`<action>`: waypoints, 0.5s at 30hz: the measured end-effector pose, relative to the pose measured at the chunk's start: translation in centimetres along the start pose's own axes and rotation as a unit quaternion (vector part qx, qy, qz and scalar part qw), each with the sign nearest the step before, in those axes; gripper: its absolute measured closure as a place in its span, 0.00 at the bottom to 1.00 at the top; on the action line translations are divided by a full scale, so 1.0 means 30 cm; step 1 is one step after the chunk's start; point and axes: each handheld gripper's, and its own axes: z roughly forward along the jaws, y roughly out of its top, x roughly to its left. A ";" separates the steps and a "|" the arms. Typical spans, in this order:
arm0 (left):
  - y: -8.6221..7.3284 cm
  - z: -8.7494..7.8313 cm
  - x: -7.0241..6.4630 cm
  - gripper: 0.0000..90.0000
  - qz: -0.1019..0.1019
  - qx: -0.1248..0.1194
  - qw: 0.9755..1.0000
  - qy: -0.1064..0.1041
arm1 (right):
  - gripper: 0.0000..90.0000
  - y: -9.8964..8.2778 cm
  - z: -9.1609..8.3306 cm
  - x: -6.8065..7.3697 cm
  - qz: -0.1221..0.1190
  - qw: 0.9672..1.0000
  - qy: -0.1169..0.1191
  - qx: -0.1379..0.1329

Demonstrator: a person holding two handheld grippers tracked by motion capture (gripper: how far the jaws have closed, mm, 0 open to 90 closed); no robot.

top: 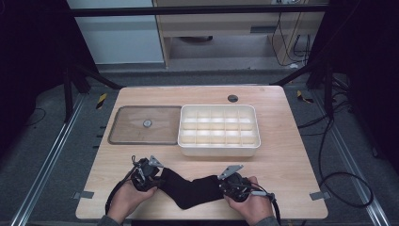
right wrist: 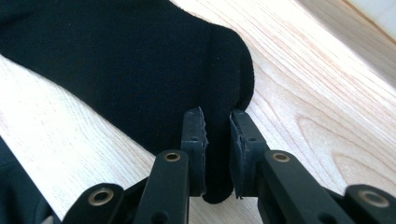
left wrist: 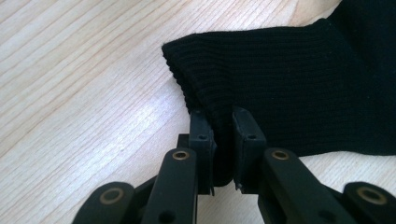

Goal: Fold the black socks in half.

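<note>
Black knit, a sock (top: 190,189) lies stretched across the near edge of the desk (top: 282,160), between the person's two hands. The left tongs (top: 149,173) have its ribbed cuff end (left wrist: 261,70); in the left gripper view the two pads are clamped tight on a fold of that cuff, the cloth pinched up between them. The right tongs (top: 225,184) have the other end, the rounded toe; in the right gripper view (right wrist: 217,135) the pads are closed on the toe's edge, with the black fabric squeezed between them. The sock sags a little in the middle and bends at the heel, its body resting on the pale wood.

Farther back on the desk stands a white box (top: 256,141) split into many small compartments. Just beside it on its left, lying flat, is a clear brownish lid (top: 127,134) with a round knob in the middle. Both are well apart from the sock. Each hand grips its tool from below the near edge, the left hand (top: 123,200) and the right hand (top: 254,205) alike.
</note>
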 end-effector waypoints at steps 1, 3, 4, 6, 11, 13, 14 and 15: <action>-0.001 -0.005 0.002 0.89 -0.002 -0.001 1.000 -0.002 | 0.87 0.001 0.002 0.000 -0.002 1.000 0.001 0.000; -0.001 -0.019 0.007 0.89 -0.006 -0.006 1.000 -0.001 | 0.87 0.004 0.004 -0.001 -0.001 1.000 0.004 -0.001; 0.001 -0.027 0.010 0.89 -0.006 -0.008 1.000 0.001 | 0.87 0.006 0.006 -0.003 -0.002 1.000 0.005 -0.004; 0.005 -0.044 0.017 0.89 -0.005 -0.011 1.000 0.003 | 0.87 0.008 0.008 -0.003 -0.002 1.000 0.006 -0.005; 0.018 -0.077 0.019 0.89 0.000 -0.014 1.000 0.011 | 0.87 0.019 0.014 0.000 -0.001 1.000 0.010 -0.009; 0.021 -0.084 0.025 0.89 0.002 -0.011 1.000 0.015 | 0.87 0.031 0.016 0.011 -0.002 1.000 0.011 -0.011; 0.022 -0.087 0.028 0.89 0.000 -0.010 1.000 0.015 | 0.87 0.031 0.016 0.011 -0.002 1.000 0.011 -0.011; 0.022 -0.088 0.030 0.89 0.001 -0.010 1.000 0.017 | 0.87 0.036 0.015 0.016 -0.002 1.000 0.011 -0.012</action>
